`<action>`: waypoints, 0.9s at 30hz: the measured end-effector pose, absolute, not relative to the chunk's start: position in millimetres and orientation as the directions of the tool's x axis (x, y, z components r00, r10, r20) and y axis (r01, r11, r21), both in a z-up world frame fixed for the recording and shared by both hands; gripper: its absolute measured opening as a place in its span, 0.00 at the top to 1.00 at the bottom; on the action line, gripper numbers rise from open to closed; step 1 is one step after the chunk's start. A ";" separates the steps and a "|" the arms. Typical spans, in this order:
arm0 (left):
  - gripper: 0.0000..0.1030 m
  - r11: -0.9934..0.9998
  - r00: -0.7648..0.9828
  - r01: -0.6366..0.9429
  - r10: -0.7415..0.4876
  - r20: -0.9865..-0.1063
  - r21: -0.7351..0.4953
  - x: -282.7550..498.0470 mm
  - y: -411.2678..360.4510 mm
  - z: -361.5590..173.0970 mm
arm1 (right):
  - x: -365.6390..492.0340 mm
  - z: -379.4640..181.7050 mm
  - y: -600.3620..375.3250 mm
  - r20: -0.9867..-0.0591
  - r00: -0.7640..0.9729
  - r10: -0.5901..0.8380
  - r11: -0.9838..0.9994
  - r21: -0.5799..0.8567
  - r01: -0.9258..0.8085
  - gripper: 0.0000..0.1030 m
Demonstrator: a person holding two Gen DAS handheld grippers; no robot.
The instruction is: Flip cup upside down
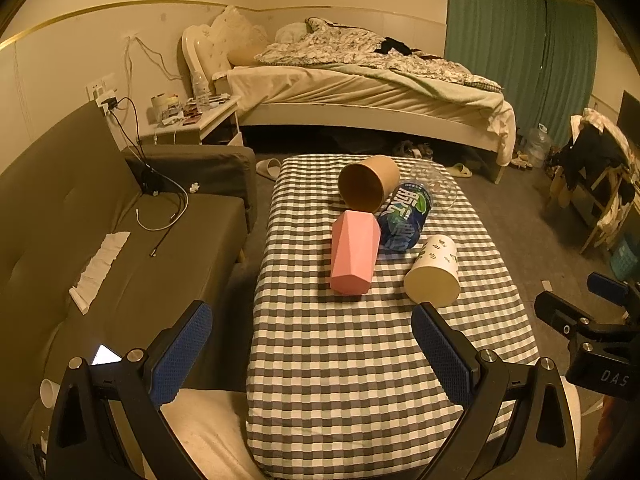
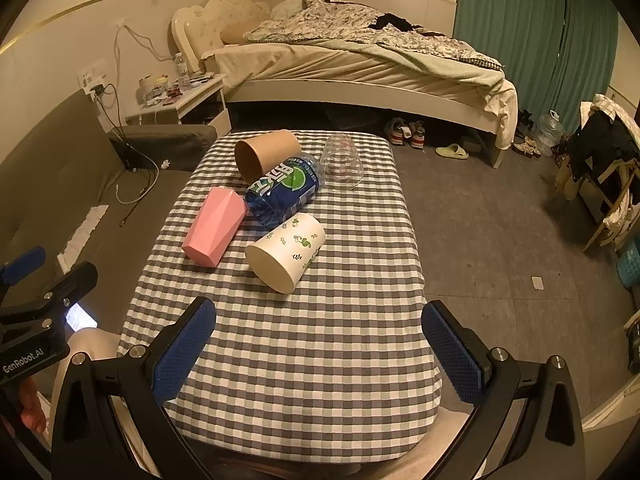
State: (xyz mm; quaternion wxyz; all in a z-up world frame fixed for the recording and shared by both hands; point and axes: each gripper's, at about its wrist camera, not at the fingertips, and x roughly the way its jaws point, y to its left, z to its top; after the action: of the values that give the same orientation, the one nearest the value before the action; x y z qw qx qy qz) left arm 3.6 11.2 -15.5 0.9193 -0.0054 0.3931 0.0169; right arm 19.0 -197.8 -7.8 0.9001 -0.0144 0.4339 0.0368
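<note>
Your left gripper (image 1: 312,354) hangs with its blue pads spread wide and nothing between them, over the near end of the checkered table (image 1: 360,360), and your right gripper (image 2: 318,350) is likewise splayed and empty above the same near end. Take the blue bottle (image 2: 282,194) lying on its side in the middle of the cloth as your landmark. Every cup is toppled around it. The pink faceted cup (image 2: 214,232) lies just to the bottle's left, touching or nearly touching it, with its closed base pointing toward you. The white cup with green leaf print (image 2: 286,254) lies on the near side of the bottle, just beside it, its flat bottom facing you. The brown paper cup (image 2: 264,154) lies on the far side of the bottle, leaning against it, with its open mouth turned toward the left and toward you. The clear glass cup (image 2: 342,162) sits to the bottle's right on the far side; from the right wrist view it looks mouth-down, though the glass is hard to read. Beyond the bottle and the table stands the bed (image 2: 360,68), and to the bottle's left runs the grey sofa (image 1: 120,240).
</note>
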 end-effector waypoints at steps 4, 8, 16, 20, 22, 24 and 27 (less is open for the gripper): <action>0.00 0.999 0.692 -0.042 0.029 -0.722 -0.001 2.8 13.0 -15.5 | 18.7 -8.1 -198.2 -0.783 0.620 0.053 0.997 0.002 -0.082 0.00; 0.00 0.999 0.688 -0.042 0.027 -0.725 -0.002 1.3 12.7 -16.7 | 16.9 -8.2 -196.1 -0.783 0.619 0.057 0.996 0.003 -0.087 0.00; 0.00 0.999 0.681 -0.043 0.028 -0.732 -0.002 0.8 12.5 -18.7 | 15.9 -8.2 -193.6 -0.787 0.615 0.053 0.996 0.000 -0.086 0.00; 0.00 0.999 0.680 -0.043 0.028 -0.733 -0.002 1.2 12.7 -19.6 | 16.6 -8.4 -193.9 -0.787 0.614 0.051 0.996 -0.001 -0.084 0.00; 0.00 0.999 0.677 -0.044 0.029 -0.735 -0.001 1.9 13.2 -20.5 | 16.9 -8.7 -193.7 -0.789 0.612 0.052 0.997 0.001 -0.083 0.00; 0.00 0.999 0.674 -0.046 0.032 -0.738 0.001 2.3 14.2 -22.0 | 17.8 -9.2 -193.1 -0.791 0.609 0.052 0.997 0.002 -0.083 0.00; 0.00 0.999 0.669 -0.049 0.035 -0.742 0.003 4.8 14.8 -24.1 | 19.0 -11.3 -193.3 -0.793 0.607 0.051 0.997 0.000 -0.083 0.00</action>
State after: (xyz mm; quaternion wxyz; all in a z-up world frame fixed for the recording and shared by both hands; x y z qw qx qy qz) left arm 4.8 14.8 -24.1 0.9135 -0.0087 0.4061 0.0231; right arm 19.0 -193.3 -11.3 0.8961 -0.0181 0.4418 0.0373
